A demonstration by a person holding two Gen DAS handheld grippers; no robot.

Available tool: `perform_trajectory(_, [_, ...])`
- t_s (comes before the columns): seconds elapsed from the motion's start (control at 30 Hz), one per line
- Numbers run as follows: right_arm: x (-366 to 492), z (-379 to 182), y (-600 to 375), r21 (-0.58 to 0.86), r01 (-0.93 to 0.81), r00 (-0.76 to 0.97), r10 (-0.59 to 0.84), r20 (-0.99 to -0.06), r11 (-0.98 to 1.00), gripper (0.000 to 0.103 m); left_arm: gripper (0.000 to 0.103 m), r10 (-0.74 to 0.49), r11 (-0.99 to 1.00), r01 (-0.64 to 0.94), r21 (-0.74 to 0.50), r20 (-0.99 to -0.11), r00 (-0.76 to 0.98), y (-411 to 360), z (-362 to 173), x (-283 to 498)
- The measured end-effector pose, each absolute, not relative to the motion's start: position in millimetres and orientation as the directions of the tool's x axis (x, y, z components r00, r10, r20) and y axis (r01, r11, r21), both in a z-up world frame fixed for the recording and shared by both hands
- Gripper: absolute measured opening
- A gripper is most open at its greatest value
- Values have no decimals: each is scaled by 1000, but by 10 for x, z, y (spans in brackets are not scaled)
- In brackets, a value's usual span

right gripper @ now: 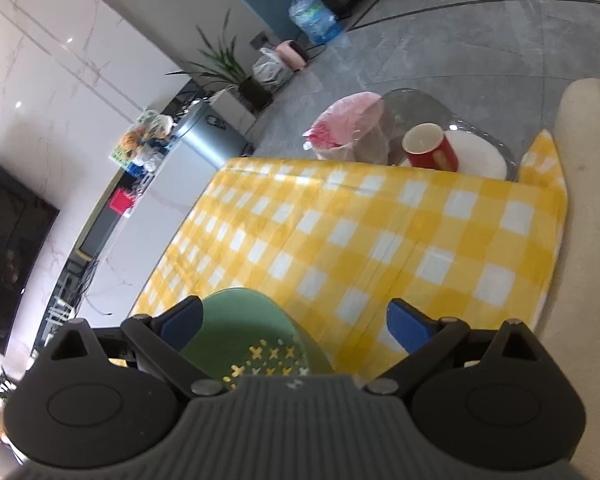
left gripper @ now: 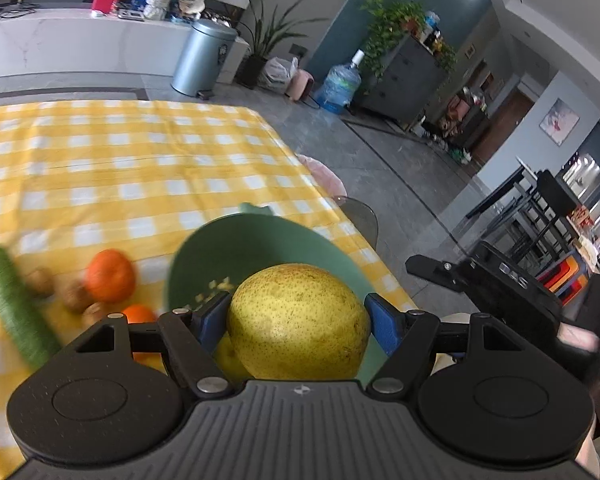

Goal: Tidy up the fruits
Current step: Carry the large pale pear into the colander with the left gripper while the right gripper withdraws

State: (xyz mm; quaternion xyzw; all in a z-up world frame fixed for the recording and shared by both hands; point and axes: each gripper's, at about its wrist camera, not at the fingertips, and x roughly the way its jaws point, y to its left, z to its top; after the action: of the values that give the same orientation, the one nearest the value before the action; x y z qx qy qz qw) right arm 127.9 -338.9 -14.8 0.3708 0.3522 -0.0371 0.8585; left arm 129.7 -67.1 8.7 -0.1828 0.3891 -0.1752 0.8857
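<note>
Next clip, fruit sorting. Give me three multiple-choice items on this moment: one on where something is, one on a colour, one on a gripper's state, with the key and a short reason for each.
1. Where is the cucumber?
A. In the green bowl
B. On the checked cloth, left of the oranges
C. On the floor

2. What colour is the mug beyond the table's far edge?
A. Red
B. Blue
C. Black

3. What is the left gripper doing?
A. Standing empty
B. Gripping an orange
C. Clamped on the large yellow fruit

Key: 1 B, it lies on the checked cloth left of the oranges. 2 A, its outside is red. 3 C, both blue pads touch the fruit's sides, in front of the green bowl.
</note>
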Motion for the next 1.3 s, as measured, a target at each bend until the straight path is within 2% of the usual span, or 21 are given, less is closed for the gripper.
perform_trajectory(0.23, [1265,-141,-3422,598,301,759,193,-622,743,95,83,-475,868,193,-457,-655,588,-950,-106,1664])
perform_trajectory(0.43, [1258,-257,-3555,676,316,764,243,-597,666,95,83,-478,870,199,-451,-674,563,-1070,-203,1776])
perform_trajectory(0.6, [1283,-320,-3551,663,337,745,241,-622,669,95,83,-466,881,193,-432,-716,521,-1165,-327,1845])
perform_trajectory(1.03, [1314,-379,-3526,658,339,727,257,-637,672,95,83,-352,935,122,-333,-821,450,-1248,-548,1956])
perform_trajectory(1.23, [1325,-382,-3510,651,334,720,262,-643,681,95,79,-362,931,144,-336,-787,499,-1191,-442,1906])
perform_trajectory(1.3, [1338,-385,-3505,649,337,719,260,-645,682,95,84,-349,935,141,-326,-763,544,-1170,-369,1849])
